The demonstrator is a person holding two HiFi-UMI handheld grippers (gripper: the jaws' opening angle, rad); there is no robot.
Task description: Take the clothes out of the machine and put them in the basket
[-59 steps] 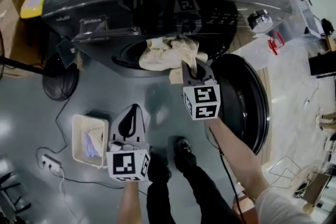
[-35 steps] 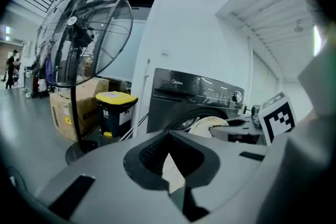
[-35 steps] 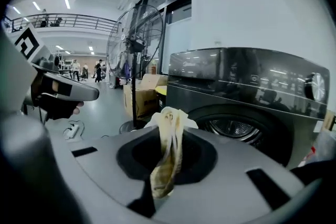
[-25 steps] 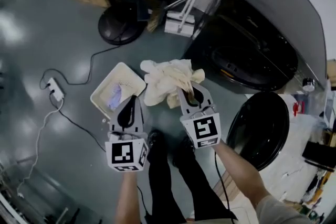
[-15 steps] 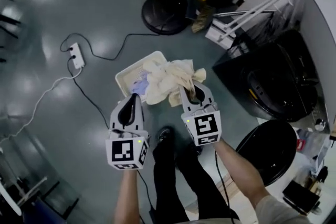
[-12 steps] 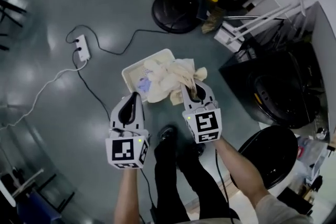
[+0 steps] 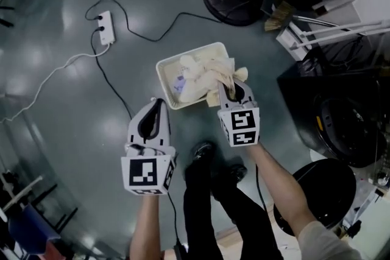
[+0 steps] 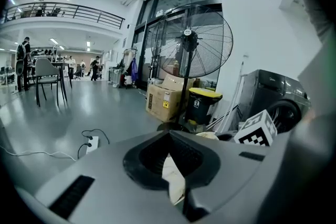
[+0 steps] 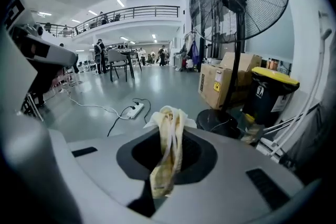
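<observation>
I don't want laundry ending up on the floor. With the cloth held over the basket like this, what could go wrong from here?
1. The cream cloth, pinched in the right gripper, lies partly across the near rim of the basket. Released here, a fold may hang outside or slide to the floor.
2. The basket looks small for the bundle, so it may spill over.
3. A cable crosses the floor beside the basket, a possible snag for the shoes.

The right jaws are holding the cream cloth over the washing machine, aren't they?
Not over the washing machine. The right gripper holds the cream cloth in its jaws over the white basket. The head view shows it.
</observation>
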